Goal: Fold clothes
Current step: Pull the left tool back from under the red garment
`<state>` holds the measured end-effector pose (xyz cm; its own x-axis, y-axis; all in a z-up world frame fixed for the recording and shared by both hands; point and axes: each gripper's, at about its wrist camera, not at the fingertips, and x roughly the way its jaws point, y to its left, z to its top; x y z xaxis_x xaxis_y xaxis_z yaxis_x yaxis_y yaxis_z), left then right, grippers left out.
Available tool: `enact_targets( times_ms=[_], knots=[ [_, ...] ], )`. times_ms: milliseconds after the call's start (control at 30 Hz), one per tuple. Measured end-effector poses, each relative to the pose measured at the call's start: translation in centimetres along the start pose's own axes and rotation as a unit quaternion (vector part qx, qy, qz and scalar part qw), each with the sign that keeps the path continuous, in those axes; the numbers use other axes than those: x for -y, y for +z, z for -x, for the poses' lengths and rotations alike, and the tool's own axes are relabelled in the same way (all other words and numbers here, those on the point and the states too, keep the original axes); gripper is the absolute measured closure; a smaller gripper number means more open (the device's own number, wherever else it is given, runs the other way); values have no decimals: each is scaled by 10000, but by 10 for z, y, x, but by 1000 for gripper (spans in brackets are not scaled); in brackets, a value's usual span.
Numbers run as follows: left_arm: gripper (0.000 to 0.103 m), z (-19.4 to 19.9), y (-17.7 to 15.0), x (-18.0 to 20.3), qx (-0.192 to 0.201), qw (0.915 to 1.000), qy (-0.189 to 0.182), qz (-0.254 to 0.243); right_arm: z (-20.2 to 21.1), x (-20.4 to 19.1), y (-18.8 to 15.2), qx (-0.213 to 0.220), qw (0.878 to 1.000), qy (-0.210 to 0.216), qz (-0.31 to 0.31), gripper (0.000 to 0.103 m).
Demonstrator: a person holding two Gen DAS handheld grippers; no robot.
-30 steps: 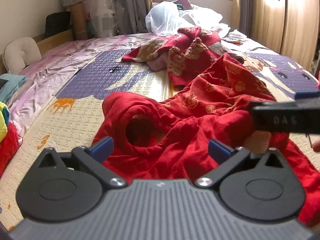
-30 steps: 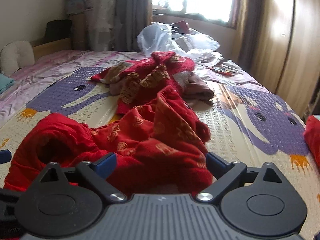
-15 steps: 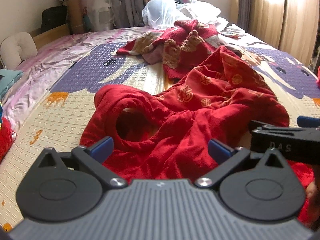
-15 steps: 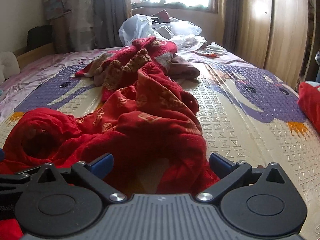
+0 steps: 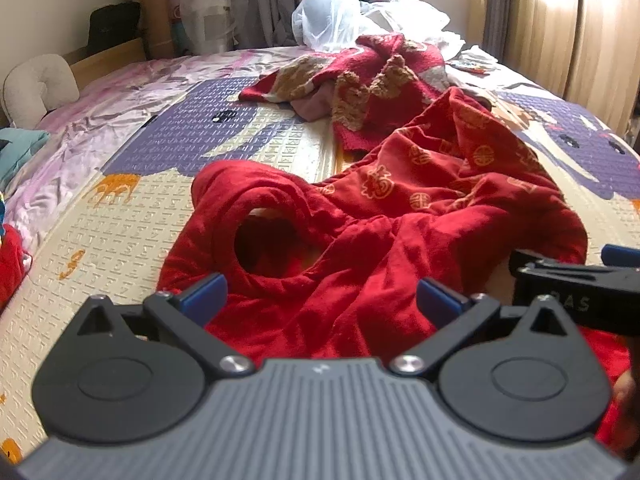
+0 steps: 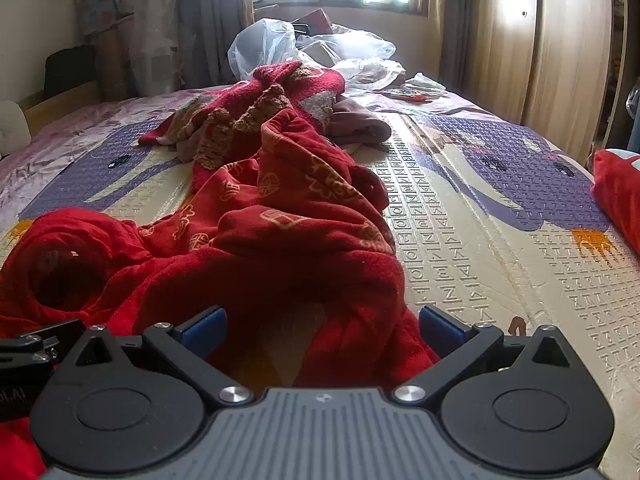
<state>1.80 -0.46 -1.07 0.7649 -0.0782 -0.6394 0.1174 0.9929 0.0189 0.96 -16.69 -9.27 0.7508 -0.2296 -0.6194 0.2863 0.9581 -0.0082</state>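
A crumpled red garment (image 5: 400, 248) with gold round motifs lies on the bed mat, with a round opening (image 5: 272, 240) at its left end. My left gripper (image 5: 320, 298) is open just above its near edge, and red cloth lies below the gap between the blue pads. My right gripper (image 6: 322, 326) is also open, low over the garment's (image 6: 288, 240) right part, its pads apart from the cloth. In the left wrist view the right gripper (image 5: 568, 268) shows side-on at the right edge. The left gripper's black frame (image 6: 32, 340) appears at the lower left of the right wrist view.
Farther up the mat lies a heap of red and tan fleecy cloth (image 5: 372, 88) (image 6: 256, 120), with plastic bags (image 6: 264, 44) behind it. Another red item (image 6: 616, 192) sits at the right edge. Teal cloth (image 5: 16, 152) and red cloth (image 5: 10, 268) lie at the left. A white cushion (image 5: 36, 84) rests by the wall.
Both grippers have come down closer to the red garment. In the left wrist view the right gripper has dropped from mid-height to lower right. The garment has not shifted.
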Motion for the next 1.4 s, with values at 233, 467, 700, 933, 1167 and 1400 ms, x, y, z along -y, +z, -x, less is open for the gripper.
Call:
enact_targets(
  times_ms=[233, 467, 700, 933, 1167, 1400],
  knots=[
    [0, -1, -1, -2, 2, 10000, 72, 5, 0, 1, 0, -28, 10000, 7, -26, 1],
    [0, -2, -1, -7, -4, 9999, 49, 155, -1, 3, -1, -87, 9999, 33, -63, 1],
    [0, -10, -2, -21, -207, 9982, -138, 546, -6, 3, -2, -311, 9995, 61, -72, 1],
    [0, -15, -4, -21, -322, 9984, 4, 474, -11, 7, -6, -519, 9982, 102, -288, 1],
    [0, -26, -7, -26, -612, 9964, -1, 593, -19, 7, -8, -809, 9962, 41, -331, 1],
    [0, -40, -12, -32, -969, 9921, -120, 790, -28, 16, -12, -1064, 9926, 56, -584, 1]
  ],
)
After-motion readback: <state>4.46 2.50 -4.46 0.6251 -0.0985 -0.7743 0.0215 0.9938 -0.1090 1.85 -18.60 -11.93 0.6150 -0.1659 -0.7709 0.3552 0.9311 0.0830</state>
